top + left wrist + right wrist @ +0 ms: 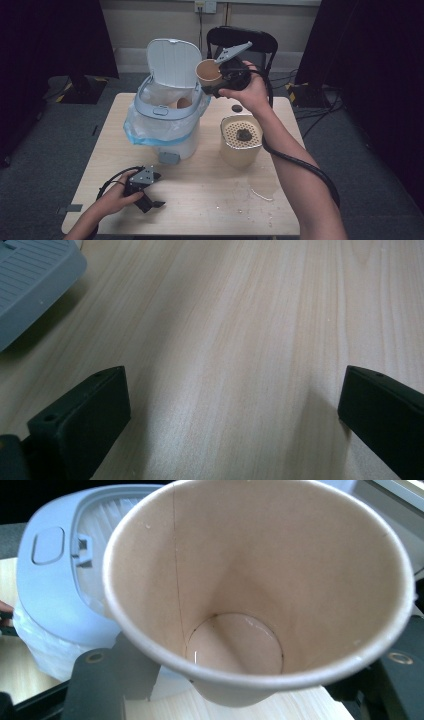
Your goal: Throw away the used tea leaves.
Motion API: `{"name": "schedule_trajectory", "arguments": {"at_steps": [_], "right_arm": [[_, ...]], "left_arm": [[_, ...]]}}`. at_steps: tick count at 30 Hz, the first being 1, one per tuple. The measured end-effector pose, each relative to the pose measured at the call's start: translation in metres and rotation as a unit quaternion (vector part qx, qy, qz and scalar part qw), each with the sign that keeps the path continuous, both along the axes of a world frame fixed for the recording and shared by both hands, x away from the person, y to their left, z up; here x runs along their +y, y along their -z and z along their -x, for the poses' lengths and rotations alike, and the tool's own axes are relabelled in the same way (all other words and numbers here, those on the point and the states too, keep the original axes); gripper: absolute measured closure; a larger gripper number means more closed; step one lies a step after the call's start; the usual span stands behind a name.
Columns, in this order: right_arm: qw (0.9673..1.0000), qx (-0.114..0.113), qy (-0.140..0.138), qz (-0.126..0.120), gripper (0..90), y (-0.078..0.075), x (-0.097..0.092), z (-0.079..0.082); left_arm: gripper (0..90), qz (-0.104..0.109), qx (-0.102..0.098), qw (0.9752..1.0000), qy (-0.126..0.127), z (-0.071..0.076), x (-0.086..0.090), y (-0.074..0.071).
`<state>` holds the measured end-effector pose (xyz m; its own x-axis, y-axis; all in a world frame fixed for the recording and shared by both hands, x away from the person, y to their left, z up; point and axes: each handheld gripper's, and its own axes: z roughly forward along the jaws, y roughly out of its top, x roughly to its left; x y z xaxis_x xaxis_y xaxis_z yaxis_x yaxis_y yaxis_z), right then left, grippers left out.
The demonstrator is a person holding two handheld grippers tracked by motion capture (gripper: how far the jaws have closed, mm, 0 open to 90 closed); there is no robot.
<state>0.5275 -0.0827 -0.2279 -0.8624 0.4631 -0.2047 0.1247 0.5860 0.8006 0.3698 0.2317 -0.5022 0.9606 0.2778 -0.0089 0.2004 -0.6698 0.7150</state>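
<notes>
Left of the open bin point(167, 107), the left gripper point(148, 194) rests spread on the table point(210, 195), while the right gripper point(216, 82), pinching the paper cup point(208, 71) beside the bin's rim, should carry it squarely over the liner before releasing.

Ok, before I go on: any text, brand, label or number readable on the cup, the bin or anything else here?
None can be read.
Paper cup in the right gripper: plain brown inside, no print in sight.
Bin and its raised lid: plain, no lettering.
Strainer tub: no label visible.
Wall socket: too small to tell.
</notes>
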Motion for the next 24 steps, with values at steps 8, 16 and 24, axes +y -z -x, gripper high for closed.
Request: {"name": "schedule_trajectory", "arguments": {"at_steps": [8,16,24], "right_arm": [[0.9998,0.0,-0.019,-0.001,31.5,0.001,0.018,-0.001],[0.9996,0.003,-0.029,0.003,31.5,0.001,0.035,-0.002],[0.9992,0.006,-0.039,0.001,31.3,0.005,0.05,-0.005]], "left_arm": [[0.0,0.001,0.004,1.0,-0.001,0.0,0.0,0.0],[0.0,0.001,0.004,1.0,-0.001,0.0,0.0,0.0],[0.0,-0.001,0.004,1.0,-0.002,0.0,0.0,0.0]]}}
